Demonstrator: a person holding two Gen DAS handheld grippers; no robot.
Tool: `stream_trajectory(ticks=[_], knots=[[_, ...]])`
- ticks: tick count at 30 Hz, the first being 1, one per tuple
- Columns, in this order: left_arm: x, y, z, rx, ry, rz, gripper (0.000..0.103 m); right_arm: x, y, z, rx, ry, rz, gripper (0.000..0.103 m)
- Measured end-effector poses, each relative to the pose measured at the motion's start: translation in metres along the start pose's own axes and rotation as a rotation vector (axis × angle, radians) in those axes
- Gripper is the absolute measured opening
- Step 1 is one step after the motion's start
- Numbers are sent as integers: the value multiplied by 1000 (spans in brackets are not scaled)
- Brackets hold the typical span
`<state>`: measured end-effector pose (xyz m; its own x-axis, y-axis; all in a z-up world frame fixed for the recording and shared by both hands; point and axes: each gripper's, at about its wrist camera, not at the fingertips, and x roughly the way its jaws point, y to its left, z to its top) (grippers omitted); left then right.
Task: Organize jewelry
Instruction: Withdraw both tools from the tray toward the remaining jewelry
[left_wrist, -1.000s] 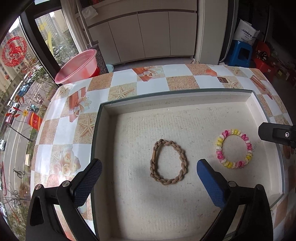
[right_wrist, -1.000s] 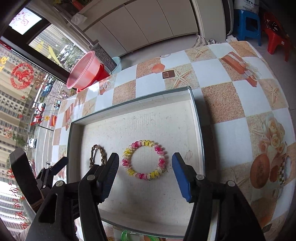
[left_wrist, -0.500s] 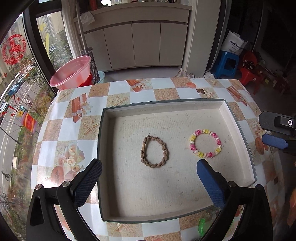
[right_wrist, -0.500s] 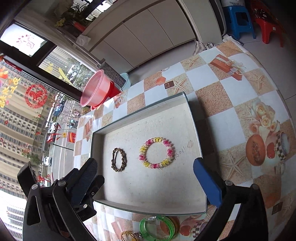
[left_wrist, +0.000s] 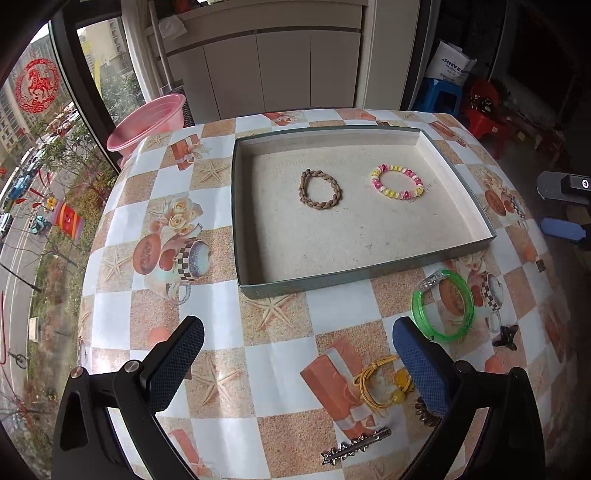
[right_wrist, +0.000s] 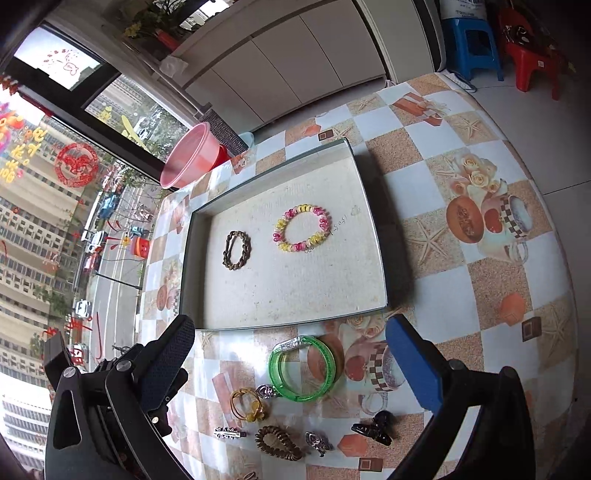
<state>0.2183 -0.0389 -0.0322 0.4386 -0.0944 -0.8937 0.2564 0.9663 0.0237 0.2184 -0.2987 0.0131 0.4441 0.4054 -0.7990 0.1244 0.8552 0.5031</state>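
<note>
Two bracelets lie apart in the shallow tray (left_wrist: 369, 275): a brown braided bracelet (left_wrist: 320, 190) and, to its right, a pink-and-yellow beaded bracelet (left_wrist: 397, 181). The left gripper (left_wrist: 295, 363) and the right gripper (right_wrist: 291, 363) both hang above the patterned tablecloth (left_wrist: 207, 266) with jaws spread wide and nothing between them; the right one's jaws have just been opening. On the cloth, just before the tray's near wall, lies a green bangle (right_wrist: 303, 368), with a yellow cord piece (right_wrist: 246, 404), a silver hair clip (left_wrist: 356, 446) and a black claw clip (right_wrist: 373, 427) nearby.
</note>
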Motion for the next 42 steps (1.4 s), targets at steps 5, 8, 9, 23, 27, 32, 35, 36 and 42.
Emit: stream_trajectory(ticks=[5,8,9,23,27,32,35,36,42], knots=[[1,3,-38,17,53,-18,103,-2,-5,-37,-18,62,-60,103],[2,1,-56,30,73,-30,103,0,-11,-60,-30,105,-115,103],[3,-1,-62,38,77,-29,103,1,-13,-67,-35,117,-137,103],[19,-25,-93,210,116,-40,103,28,-50,-121,-87,274,-378,103],[22,-27,-92,220,112,-47,103,32,-48,-123,-159,264,-438,103],[27,-29,-91,218,115,-52,103,39,-47,-121,-192,261,-452,103],[29,-30,-91,223,118,-54,103,47,-48,-115,-205,266,-454,103],[30,-31,-91,226,119,-54,103,51,-46,-115,-215,270,-457,103],[33,-37,-94,253,117,-56,102,70,-42,-110,-279,286,-470,102]])
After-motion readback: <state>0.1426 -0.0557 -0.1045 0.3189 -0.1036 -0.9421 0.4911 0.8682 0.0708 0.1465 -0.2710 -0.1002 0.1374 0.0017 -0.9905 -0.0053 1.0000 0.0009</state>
